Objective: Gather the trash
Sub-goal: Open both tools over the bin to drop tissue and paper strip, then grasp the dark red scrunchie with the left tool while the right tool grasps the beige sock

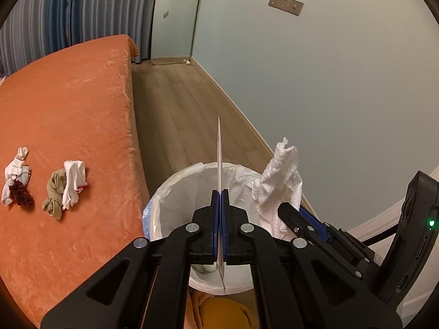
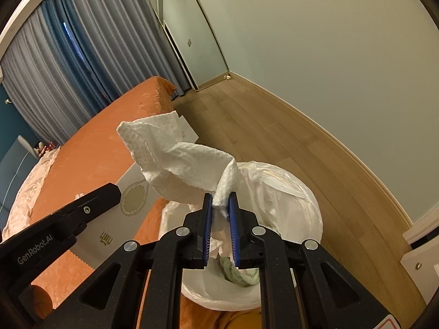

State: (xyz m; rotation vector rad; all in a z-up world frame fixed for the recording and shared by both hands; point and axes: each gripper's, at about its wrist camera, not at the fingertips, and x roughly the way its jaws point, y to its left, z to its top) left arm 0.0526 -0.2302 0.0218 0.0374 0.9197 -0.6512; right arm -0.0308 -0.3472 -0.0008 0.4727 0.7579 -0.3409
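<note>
L gripper (image 1: 219, 194), marked "GenRobot.AI", clamps flat card (image 1: 219, 150); R gripper (image 2: 220, 204) clamps paper towel (image 2: 181, 161) over lined bin (image 2: 299, 205).

white lettering "genrobot.ai" on left gripper (image 2: 115, 192) arm, right wrist view. gold logo marks on flat white package (image 2: 129, 205), not legible as text. no other readable text.

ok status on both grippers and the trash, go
Left gripper shut on white card. Right gripper shut on paper towel. Both over lined bin. Nothing blocking.
</note>
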